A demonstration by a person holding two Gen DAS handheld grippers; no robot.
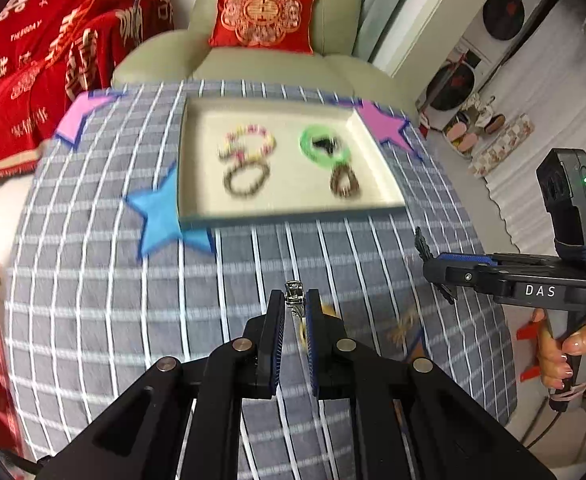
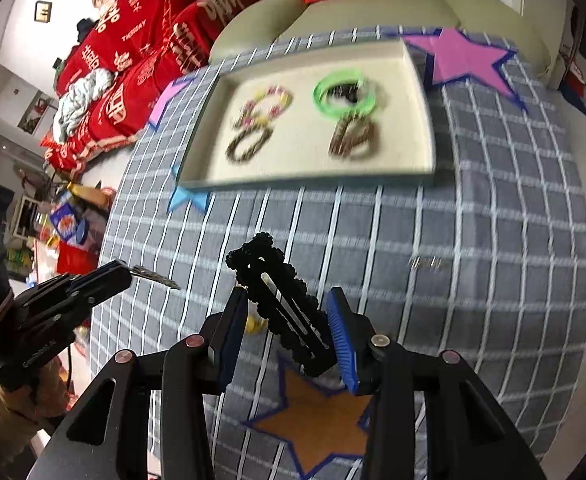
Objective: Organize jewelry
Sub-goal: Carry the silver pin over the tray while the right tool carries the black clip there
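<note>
Jewelry is riding above the checked tablecloth [image 1: 93, 280]: left gripper [image 1: 295, 312] is pinching a small, light, slippery silver metal clip [image 1: 294, 294]; right gripper [image 2: 289, 320] is clamping a stiff black beaded hair clip [image 2: 281, 300] across its middle, short of the cream tray [image 2: 421, 92].

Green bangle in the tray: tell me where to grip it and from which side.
Grip the green bangle on its far rim, coming from above with one finger inside the ring. It lies flat in the cream tray, so only a top-down pinch across the band works. The near rim overlaps the brown bracelet, and a dark item sits inside the ring, so the far edge looks clearest. Both tongs are currently full.
</note>
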